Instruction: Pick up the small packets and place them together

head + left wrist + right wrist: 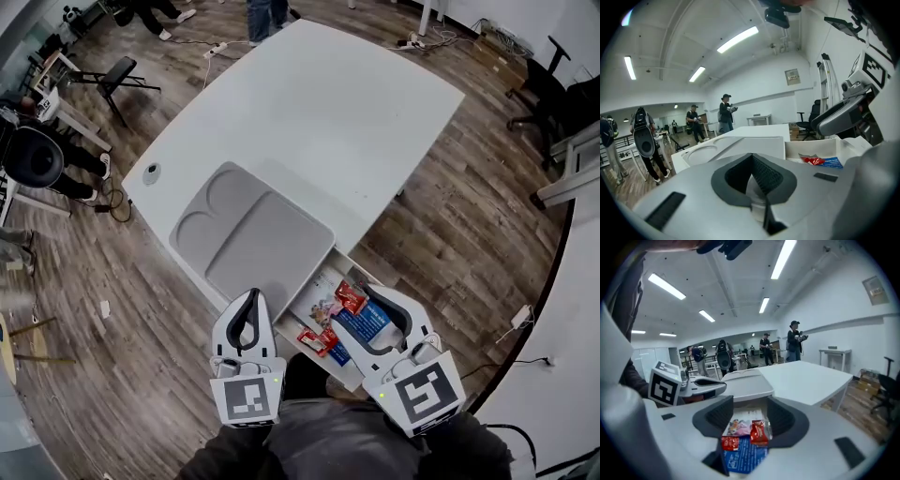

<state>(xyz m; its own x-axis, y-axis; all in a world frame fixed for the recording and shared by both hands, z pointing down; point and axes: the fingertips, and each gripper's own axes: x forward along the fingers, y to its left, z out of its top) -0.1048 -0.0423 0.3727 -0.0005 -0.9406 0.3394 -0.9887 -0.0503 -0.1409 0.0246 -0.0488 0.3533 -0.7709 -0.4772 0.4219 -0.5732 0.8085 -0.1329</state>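
A wood-floored workroom holds a white table [309,112], with its open drawer [314,281] at the lower centre of the head view. Nearest, at the lower left, the left gripper [253,295] has its jaws closed together on nothing. At the lower right, the right gripper [375,309] hovers over the drawer with its jaws well apart and empty. In the drawer lie four visible packets: two red packets [759,432], one pink packet [739,427] and one blue packet [743,458]. Beyond them, one grey tray [253,234] sits on the table. No packet is lifted, so the step in hand seems to be the reach. Next, the right gripper likely needs to lower around a red packet and close.
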